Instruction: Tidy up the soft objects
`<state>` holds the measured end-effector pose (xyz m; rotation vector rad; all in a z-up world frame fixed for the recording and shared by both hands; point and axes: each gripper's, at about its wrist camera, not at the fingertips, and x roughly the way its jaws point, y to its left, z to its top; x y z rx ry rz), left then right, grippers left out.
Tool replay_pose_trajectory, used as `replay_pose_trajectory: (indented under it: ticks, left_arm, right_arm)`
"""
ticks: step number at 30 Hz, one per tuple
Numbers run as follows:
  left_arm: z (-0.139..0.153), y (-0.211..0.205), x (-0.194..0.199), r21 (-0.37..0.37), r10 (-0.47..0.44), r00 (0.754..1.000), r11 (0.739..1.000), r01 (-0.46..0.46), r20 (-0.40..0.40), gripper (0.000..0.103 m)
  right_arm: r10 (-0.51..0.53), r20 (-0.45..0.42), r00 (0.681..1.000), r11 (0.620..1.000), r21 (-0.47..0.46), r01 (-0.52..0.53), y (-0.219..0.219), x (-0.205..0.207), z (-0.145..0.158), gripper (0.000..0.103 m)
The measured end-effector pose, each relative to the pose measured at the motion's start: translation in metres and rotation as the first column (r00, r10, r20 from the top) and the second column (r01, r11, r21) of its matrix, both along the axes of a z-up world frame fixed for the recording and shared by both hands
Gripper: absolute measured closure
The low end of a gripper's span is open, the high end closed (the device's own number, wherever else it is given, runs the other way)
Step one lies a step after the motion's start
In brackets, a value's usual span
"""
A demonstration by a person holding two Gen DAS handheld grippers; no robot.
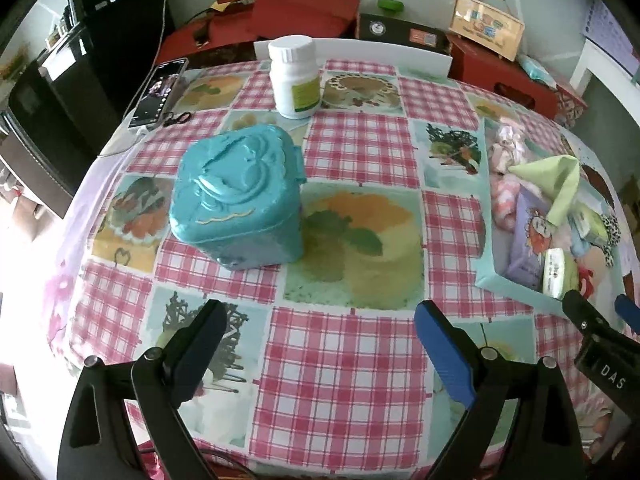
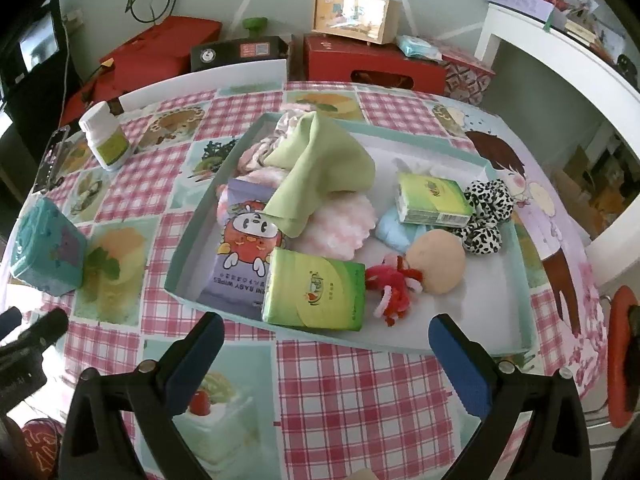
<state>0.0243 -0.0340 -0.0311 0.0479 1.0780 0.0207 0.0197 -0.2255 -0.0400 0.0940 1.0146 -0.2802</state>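
Note:
A shallow teal tray [image 2: 516,272] on the table holds the soft things: a green cloth [image 2: 320,160], pink fluffy pads [image 2: 340,224], a purple baby-wipes pack [image 2: 240,256], two green tissue packs [image 2: 316,290], a leopard scrunchie [image 2: 486,216], a peach ball [image 2: 438,260] and red pipe-cleaner bits [image 2: 394,286]. My right gripper [image 2: 326,340] is open and empty, just in front of the tray's near edge. My left gripper [image 1: 320,328] is open and empty over the tablecloth, in front of a teal lidded box [image 1: 238,196]. The tray also shows in the left wrist view [image 1: 486,216].
A white pill bottle [image 1: 294,76] stands at the table's far side. A phone [image 1: 158,94] lies at the far left edge. Red boxes [image 2: 372,62] and a wooden case [image 2: 354,12] stand behind the table. A white shelf [image 2: 560,64] is at the right.

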Motion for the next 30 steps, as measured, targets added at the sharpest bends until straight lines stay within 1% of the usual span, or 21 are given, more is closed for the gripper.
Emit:
replay_pose_trajectory:
  ticks: [3, 7, 13, 23, 30]
  left_arm:
    - [-0.002, 0.001, 0.002, -0.006, 0.0, 1.0, 1.0, 0.0, -0.008, 0.008]
    - [-0.004, 0.0, 0.004, 0.01, -0.001, 1.0, 1.0, 0.001, -0.009, 0.008]
    - [-0.005, -0.001, 0.006, 0.011, -0.007, 1.0, 1.0, 0.007, -0.013, 0.008]
    - [-0.011, -0.002, 0.008, 0.001, -0.025, 0.999, 1.0, 0.025, -0.033, 0.008]
    - [-0.012, -0.002, 0.008, 0.0, -0.028, 0.999, 1.0, 0.028, -0.037, 0.008]
  right_arm:
    - [0.003, 0.003, 1.0, 1.0, 0.003, -0.003, 0.0, 0.0, 0.0, 0.0]
    - [0.006, 0.007, 1.0, 1.0, 0.01, -0.006, 0.0, 0.001, -0.001, 0.0]
    - [0.023, 0.007, 1.0, 0.999, 0.023, -0.023, 0.001, 0.004, -0.003, 0.0]
    - [0.044, 0.011, 0.999, 0.998, 0.037, -0.045, 0.002, 0.006, -0.005, 0.0]
    - [0.058, -0.002, 0.998, 0.997, 0.041, -0.058, 0.003, 0.008, -0.009, 0.0]
